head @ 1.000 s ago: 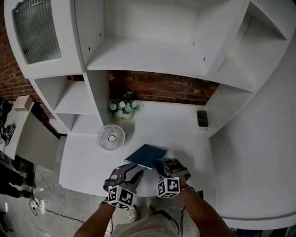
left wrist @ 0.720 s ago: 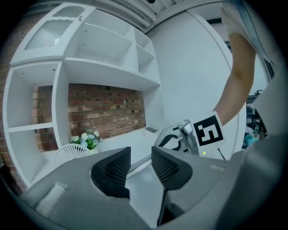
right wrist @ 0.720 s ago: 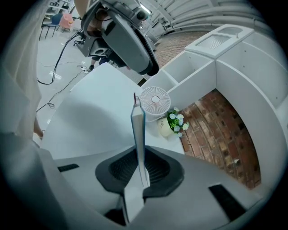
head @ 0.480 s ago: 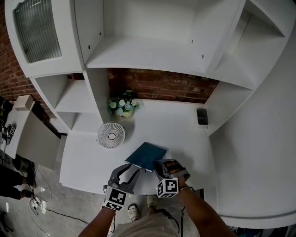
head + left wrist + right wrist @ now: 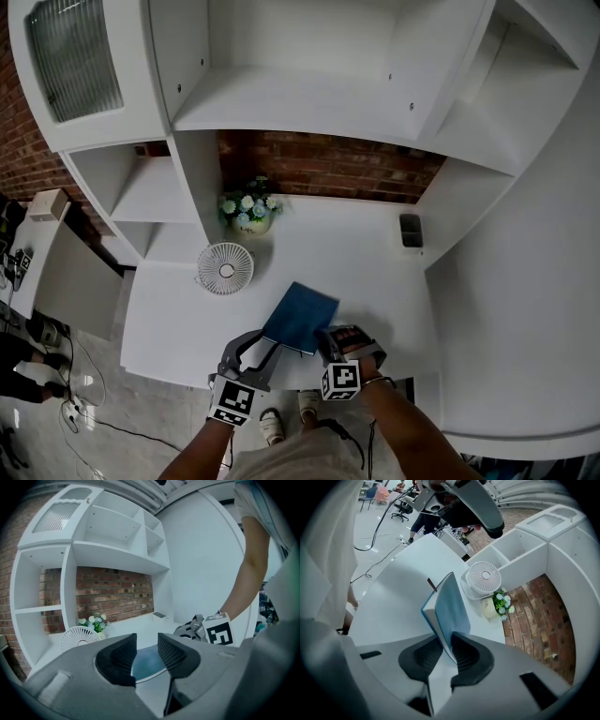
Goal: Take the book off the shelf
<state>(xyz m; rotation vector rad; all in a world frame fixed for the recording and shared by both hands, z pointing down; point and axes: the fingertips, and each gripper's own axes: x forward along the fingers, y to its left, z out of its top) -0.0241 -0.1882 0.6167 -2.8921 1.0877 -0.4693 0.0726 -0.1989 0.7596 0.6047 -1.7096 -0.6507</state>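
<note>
A blue book (image 5: 300, 317) lies tilted over the white desk (image 5: 375, 281), its near end between the jaws of my right gripper (image 5: 330, 339). In the right gripper view the book (image 5: 447, 609) stands on edge and leans on the right pad, with a small gap to the left pad. These jaws have just been opening, so my right gripper (image 5: 446, 651) is open around the book. My left gripper (image 5: 255, 349) hovers just left of the book, open and empty. Through the left gripper (image 5: 146, 651) I see the book (image 5: 145, 660) beyond its jaws.
A small white fan (image 5: 225, 269) and a pot of flowers (image 5: 246, 214) stand at the back left of the desk. A dark small object (image 5: 410, 230) sits at the back right. White shelves (image 5: 300, 103) hang above. The desk's front edge runs just under both grippers.
The right gripper has sunk toward the desk with the book, which now points more away from me. The left gripper has rolled and shifted slightly left.
</note>
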